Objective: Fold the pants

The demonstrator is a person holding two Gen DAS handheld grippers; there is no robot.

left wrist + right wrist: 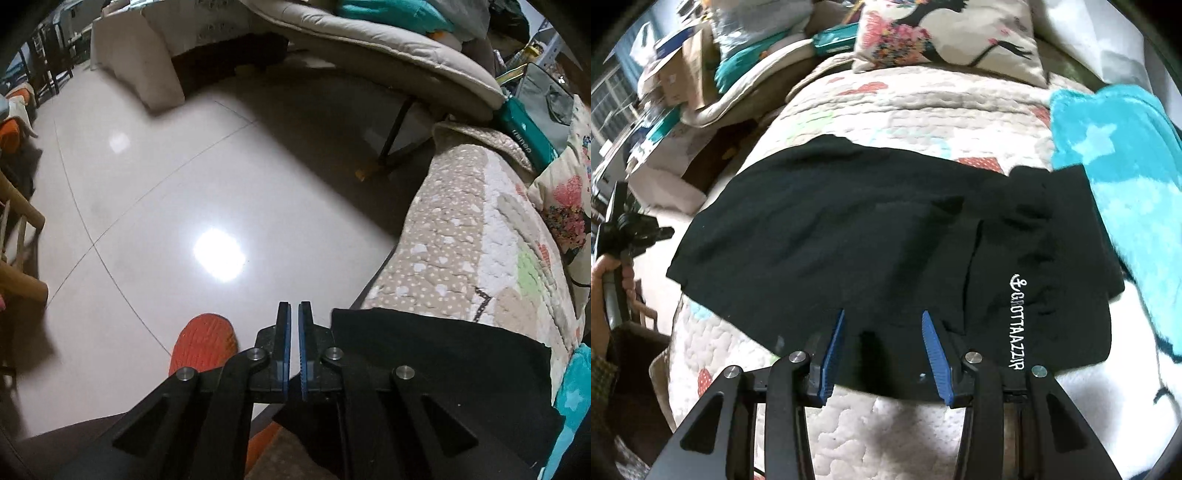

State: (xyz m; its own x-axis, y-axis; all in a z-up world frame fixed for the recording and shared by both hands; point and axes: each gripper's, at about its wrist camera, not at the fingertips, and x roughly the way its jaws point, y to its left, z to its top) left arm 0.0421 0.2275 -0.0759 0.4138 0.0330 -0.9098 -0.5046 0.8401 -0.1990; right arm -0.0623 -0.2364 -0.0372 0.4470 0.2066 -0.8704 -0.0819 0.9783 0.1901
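One pair of black pants (849, 221), spread flat on the quilted bed (905, 110) for folding, lies ahead of my right tool (882, 347), jaws partly apart over the near hem, gripping nothing. My left tool (294, 347), narrow and empty, hangs beside the pants' edge.

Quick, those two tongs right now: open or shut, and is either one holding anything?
Left tongs: shut, nothing between the blue pads, out over the shiny tiled floor.
Right tongs: open, empty, above the black fabric pants on the quilted patchwork cover.
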